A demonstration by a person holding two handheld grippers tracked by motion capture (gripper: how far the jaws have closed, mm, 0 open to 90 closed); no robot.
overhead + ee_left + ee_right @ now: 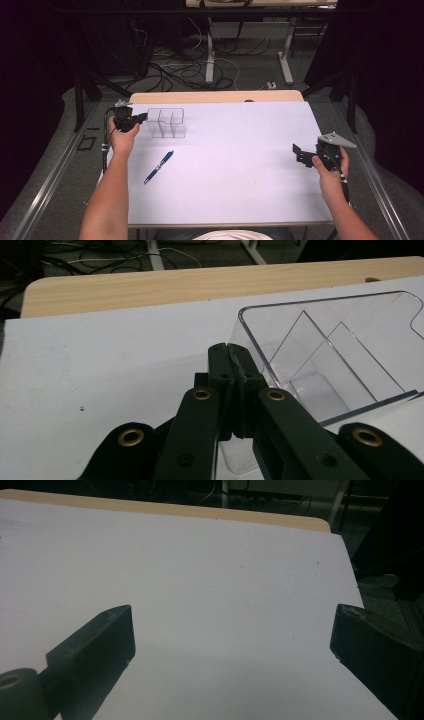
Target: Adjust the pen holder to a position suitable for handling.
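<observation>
The pen (159, 166) lies loose at seven o'clock on the desk (235, 165), clear of everything. The right tongs (300, 154) stand apart at three o'clock, holding nothing. At ten o'clock the left tongs (231, 371) are clamped on the near wall of the clear organizer (330, 355): light, rigid, slippery plastic, probably brittle, so best gripped by its rim.

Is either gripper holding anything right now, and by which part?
The left gripper is shut on the clear organizer's near wall, at its rim. The right gripper is open, holding nothing.
</observation>
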